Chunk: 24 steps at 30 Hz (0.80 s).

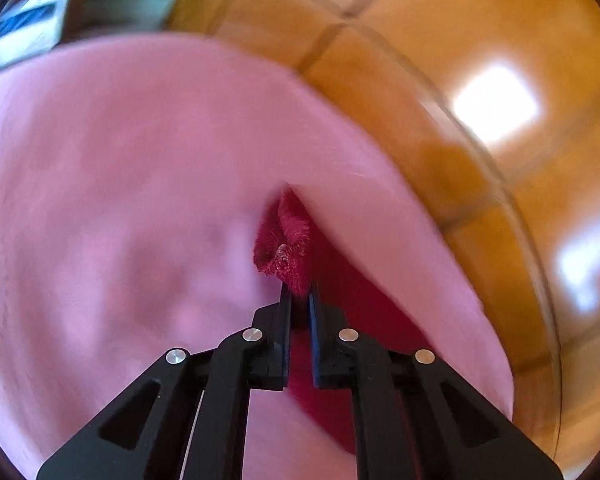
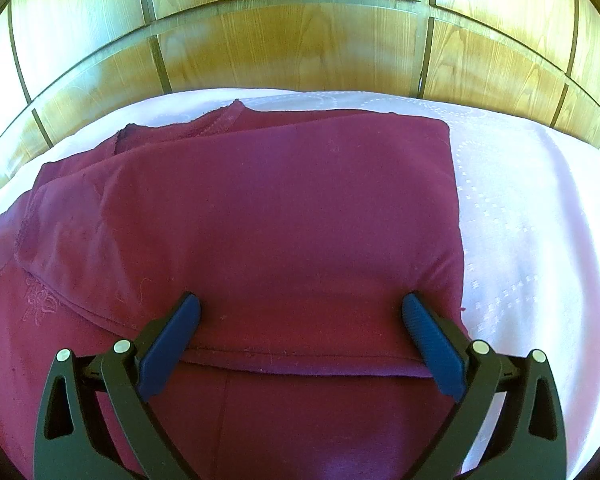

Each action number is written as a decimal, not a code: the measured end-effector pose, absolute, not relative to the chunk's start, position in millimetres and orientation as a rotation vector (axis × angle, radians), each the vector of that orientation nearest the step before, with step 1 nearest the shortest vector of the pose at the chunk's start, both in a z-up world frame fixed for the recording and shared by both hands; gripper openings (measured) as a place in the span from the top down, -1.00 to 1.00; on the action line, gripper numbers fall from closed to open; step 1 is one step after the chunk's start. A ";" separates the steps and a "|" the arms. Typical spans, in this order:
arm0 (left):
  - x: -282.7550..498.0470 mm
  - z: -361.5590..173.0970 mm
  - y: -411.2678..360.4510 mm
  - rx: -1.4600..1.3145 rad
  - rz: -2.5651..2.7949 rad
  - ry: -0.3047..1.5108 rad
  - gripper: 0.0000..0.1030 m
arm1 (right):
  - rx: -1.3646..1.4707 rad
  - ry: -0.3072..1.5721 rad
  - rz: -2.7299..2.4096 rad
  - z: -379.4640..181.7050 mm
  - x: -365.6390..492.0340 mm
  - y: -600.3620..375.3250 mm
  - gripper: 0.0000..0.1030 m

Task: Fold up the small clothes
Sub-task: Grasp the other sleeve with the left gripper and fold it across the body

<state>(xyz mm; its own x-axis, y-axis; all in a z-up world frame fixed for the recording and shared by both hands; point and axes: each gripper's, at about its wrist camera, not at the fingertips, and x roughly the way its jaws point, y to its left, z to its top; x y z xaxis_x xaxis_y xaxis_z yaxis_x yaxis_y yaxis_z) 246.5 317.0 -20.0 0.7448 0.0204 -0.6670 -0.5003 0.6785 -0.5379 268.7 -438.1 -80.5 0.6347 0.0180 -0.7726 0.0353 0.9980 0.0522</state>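
A dark red garment (image 2: 280, 220) lies partly folded on a pale pink bed cover (image 2: 520, 220). A folded layer lies on top, its hem running across near my right gripper. My right gripper (image 2: 300, 312) is open, its blue fingers (image 2: 428, 340) spread wide over the garment's near hem. In the blurred left wrist view, my left gripper (image 1: 300, 292) is shut on a bunched edge of the dark red garment (image 1: 288, 240), held up over the pink cover (image 1: 120, 200). More red cloth hangs below the fingers.
A wooden panelled headboard or wall (image 2: 292, 48) stands right behind the bed. The bed's edge (image 1: 440, 208) runs diagonally in the left wrist view, with glossy wooden panels (image 1: 500, 100) beyond it.
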 end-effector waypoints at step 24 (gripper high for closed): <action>129.2 -28.1 -32.1 -0.168 -0.300 0.837 0.04 | 0.048 0.863 -0.010 -60.1 262.7 -425.0 -0.78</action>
<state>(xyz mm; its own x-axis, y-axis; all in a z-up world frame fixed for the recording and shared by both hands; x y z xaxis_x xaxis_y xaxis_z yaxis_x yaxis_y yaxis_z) 129.2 -32.1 -28.1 0.6310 -0.3265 -0.7037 0.1956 0.9448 -0.2630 262.7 -425.0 -60.1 0.6498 0.0105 -0.7600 0.0284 0.9989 0.0381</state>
